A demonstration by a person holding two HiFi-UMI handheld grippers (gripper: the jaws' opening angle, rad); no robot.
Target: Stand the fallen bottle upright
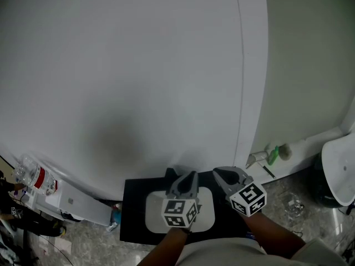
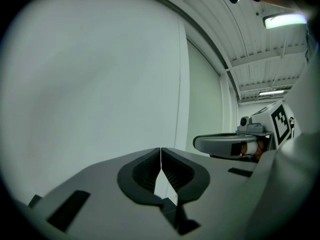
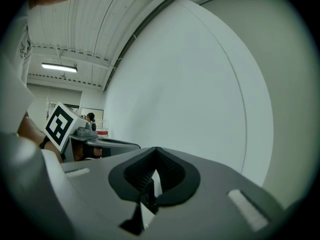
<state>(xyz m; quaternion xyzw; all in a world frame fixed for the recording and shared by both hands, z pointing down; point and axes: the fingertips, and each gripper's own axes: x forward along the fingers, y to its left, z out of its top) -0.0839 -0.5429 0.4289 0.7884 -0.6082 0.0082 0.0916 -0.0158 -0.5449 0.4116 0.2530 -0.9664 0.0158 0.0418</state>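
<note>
In the head view my left gripper (image 1: 192, 175) and right gripper (image 1: 219, 173) are side by side at the bottom, raised in front of a plain white wall. Both are shut with nothing between the jaws. The left gripper view shows its tips (image 2: 160, 151) meeting against the wall, with the right gripper (image 2: 225, 144) beside it. The right gripper view shows the same closed tips (image 3: 156, 151) and the left gripper (image 3: 102, 145). A clear bottle with a red label (image 1: 36, 176) is far off at the lower left, on a white ledge; whether it stands or lies I cannot tell.
Under the grippers is a black table (image 1: 133, 215) with a white mat (image 1: 155, 215). A white wall panel (image 1: 138, 65) fills most of the view. A green object (image 1: 273, 154) sits on the skirting at the right. A white bin (image 1: 339, 170) stands at the far right.
</note>
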